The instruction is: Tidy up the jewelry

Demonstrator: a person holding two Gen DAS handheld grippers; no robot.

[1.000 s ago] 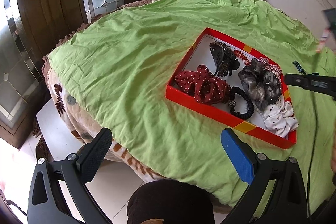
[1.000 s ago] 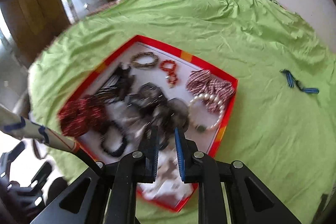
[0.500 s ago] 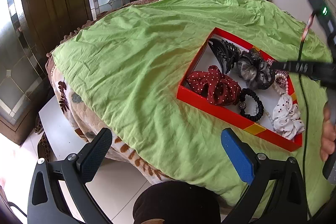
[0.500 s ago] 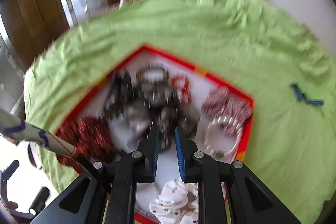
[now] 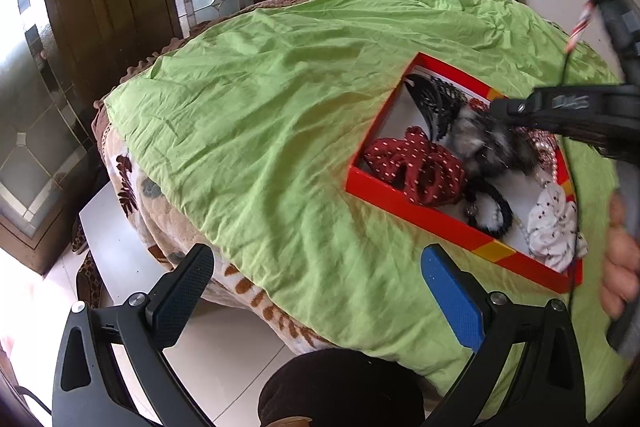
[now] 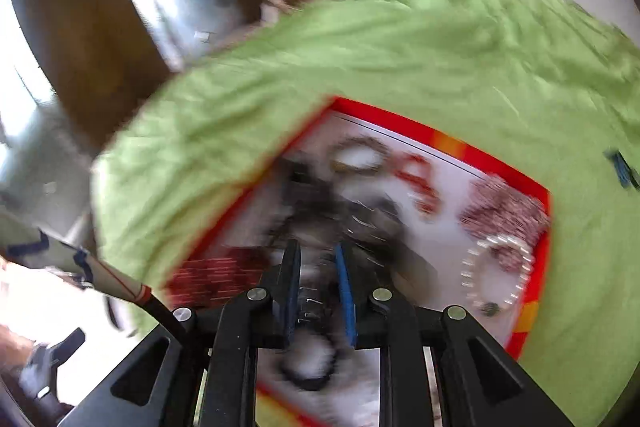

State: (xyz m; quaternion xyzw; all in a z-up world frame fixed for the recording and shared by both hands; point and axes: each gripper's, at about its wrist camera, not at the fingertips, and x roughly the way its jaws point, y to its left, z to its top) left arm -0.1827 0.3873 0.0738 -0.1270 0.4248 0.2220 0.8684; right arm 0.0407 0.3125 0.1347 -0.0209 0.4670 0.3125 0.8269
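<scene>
Since 1 s ago: right gripper [image 6: 318, 287] has carried the grey scrunchie [image 5: 494, 147] from the tray's middle toward its far-left part, over the black claw clip [image 5: 434, 103].
Right fingers: clenched on the grey scrunchie (its fabric is bunched between the narrow jaws); the gap has just widened slightly.
Left gripper [image 5: 316, 291]: spread wide and empty, hovering off the bed's near edge.
Tray [image 5: 416, 217]: red-rimmed, lying on the green sheet [image 5: 260, 115].
Contents: red dotted scrunchie [image 5: 416, 169], black hair tie [image 5: 496, 211], white scrunchie [image 5: 554, 225], pearl bracelet [image 6: 496, 275].
Stray: 1 blue piece [image 6: 622, 173] lies on the sheet outside the tray.
Risk: loosening jaws could drop the scrunchie onto the clip, tangling fabric in its teeth.
Risk 2: dangling fabric may drag lighter pieces out of place.
</scene>
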